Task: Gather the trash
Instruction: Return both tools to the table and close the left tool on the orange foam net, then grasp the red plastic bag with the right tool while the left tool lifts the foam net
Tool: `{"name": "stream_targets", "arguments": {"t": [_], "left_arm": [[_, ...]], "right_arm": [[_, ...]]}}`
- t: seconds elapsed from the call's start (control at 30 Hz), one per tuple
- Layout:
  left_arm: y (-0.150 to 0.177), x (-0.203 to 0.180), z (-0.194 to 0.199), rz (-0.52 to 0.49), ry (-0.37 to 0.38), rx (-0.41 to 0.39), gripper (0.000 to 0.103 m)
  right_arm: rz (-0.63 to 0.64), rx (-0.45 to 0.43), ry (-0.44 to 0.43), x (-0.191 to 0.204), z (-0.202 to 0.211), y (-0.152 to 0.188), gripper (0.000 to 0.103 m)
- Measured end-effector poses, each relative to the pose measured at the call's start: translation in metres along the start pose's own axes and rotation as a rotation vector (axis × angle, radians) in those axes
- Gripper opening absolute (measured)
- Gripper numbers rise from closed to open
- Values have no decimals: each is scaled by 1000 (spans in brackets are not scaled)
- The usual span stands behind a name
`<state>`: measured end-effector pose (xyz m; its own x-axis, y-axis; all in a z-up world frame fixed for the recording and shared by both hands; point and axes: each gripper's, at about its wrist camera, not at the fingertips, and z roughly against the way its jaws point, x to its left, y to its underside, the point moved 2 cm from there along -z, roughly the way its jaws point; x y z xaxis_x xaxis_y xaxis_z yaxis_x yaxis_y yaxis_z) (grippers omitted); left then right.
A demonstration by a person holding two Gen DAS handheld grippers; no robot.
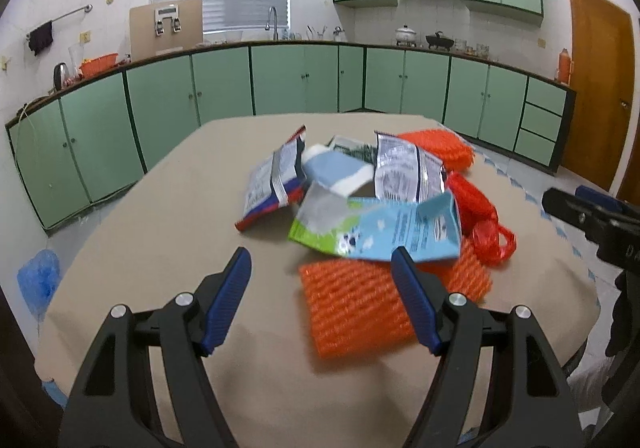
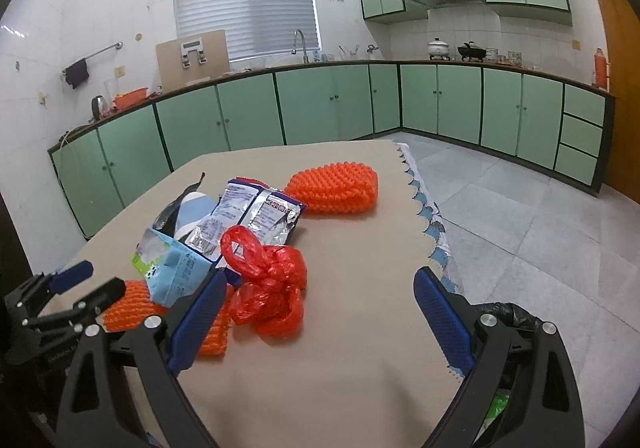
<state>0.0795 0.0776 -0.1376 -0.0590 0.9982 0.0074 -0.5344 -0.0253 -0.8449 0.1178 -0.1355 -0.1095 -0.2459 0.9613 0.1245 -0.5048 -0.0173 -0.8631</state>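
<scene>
Trash pile point(image 1: 360, 204) lying on tabletop point(image 1: 160, 232): light, crinkly, slippery wrappers, soft foam nets; pinching edges looking best. Left gripper point(image 1: 320, 272), right gripper point(image 2: 320, 288) both gaping, holding nothing.

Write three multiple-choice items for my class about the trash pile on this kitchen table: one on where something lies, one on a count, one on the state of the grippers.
1. Where does the red plastic bag lie?
A. on the floor
B. on the table, at the pile's edge toward the right gripper
C. in the sink

2. How many orange foam nets are on the table?
A. none
B. two
C. five

3. How do both grippers stand?
A. open, holding nothing
B. each shut on a wrapper
C. both gripping the bag

Answers:
1 B: the bag rests on the cloth just ahead of the right gripper.
2 B: one net lies near the left gripper, another on the far side.
3 A: the blue pads of each stand wide apart with nothing between them.
</scene>
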Motion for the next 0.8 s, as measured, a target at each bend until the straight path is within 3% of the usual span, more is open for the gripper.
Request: {"name": "stream_targets", "arguments": {"t": [0.2, 0.23, 0.37, 0.4, 0.47, 0.67, 0.8], "left_arm": [[13, -1, -14, 31, 32, 56, 70], [14, -2, -17, 36, 41, 69, 65], [19, -5, -25, 38, 83, 108, 28], [19, -5, -25, 36, 77, 104, 26], [18, -4, -24, 34, 60, 90, 1], [12, 4, -18, 54, 34, 46, 0], [5, 8, -13, 67, 6, 14, 0]], "right_arm": [[14, 10, 5, 4, -3, 3, 92], [15, 11, 6, 4, -2, 4, 92], [22, 20, 7, 5, -5, 5, 92], [22, 21, 7, 5, -5, 5, 92], [24, 24, 7, 6, -6, 5, 92], [29, 35, 7, 12, -12, 6, 91], [27, 61, 7, 14, -23, 9, 85]]}}
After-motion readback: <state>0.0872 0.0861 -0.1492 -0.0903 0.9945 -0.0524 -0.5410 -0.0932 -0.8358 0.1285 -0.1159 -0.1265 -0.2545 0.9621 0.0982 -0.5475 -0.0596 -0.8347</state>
